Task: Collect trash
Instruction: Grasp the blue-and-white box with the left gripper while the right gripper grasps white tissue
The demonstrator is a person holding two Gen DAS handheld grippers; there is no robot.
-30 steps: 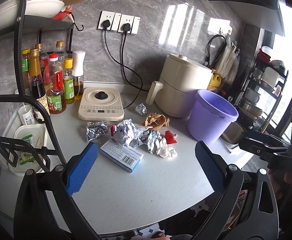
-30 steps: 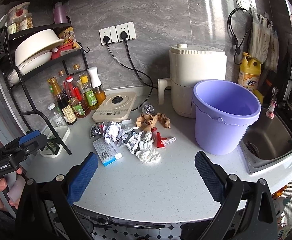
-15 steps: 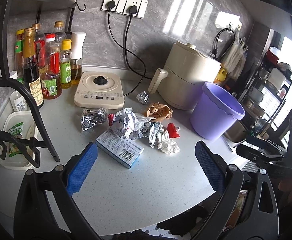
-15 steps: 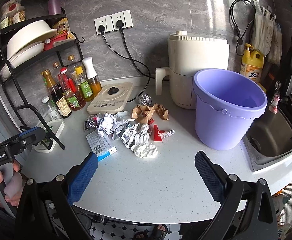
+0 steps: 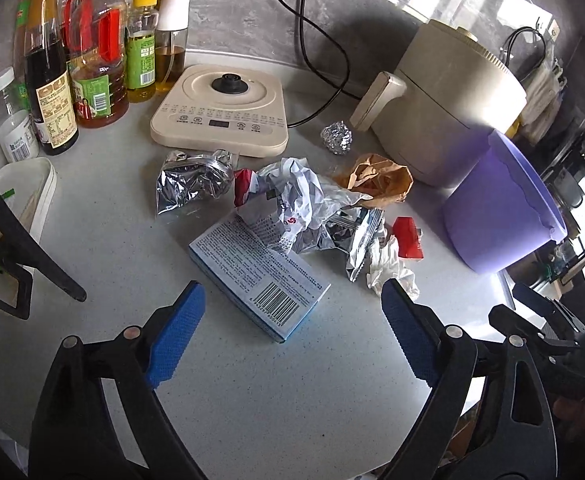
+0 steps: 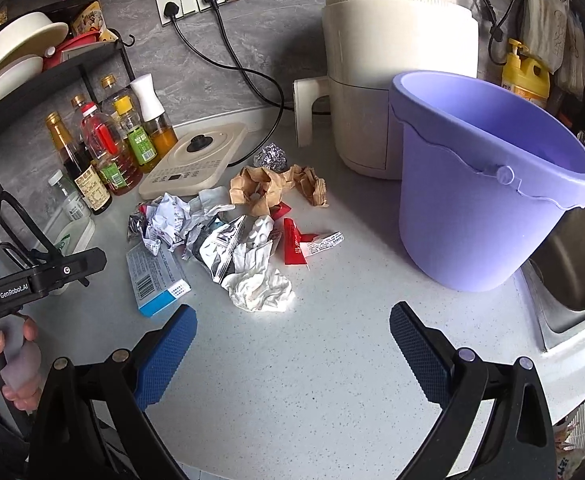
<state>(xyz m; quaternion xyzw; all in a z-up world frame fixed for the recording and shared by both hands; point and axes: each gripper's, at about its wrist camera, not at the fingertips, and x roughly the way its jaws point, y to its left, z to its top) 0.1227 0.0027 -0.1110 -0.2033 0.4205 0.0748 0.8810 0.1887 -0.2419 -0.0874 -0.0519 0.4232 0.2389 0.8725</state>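
**Kitchen counter, trash pile untouched, both claws empty**

Left wrist: grey counter (image 5: 252, 380). Left gripper (image 5: 288, 328) is wide but has just been closing slightly, nothing between the jaws; the box (image 5: 260, 276) lies just ahead. Risk: the box lies flat, so the pads may skid over it or shove the wrappers (image 5: 312, 208) around.

Right wrist: right gripper (image 6: 292, 344) wide, empty, short of the tissue (image 6: 260, 284). Bucket (image 6: 472, 216) stands right of the pile; its bottom is hidden, the visible inside looks empty. Loose tissue may slip out.

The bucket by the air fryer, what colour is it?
Lilac bucket, clearest in the right wrist view.
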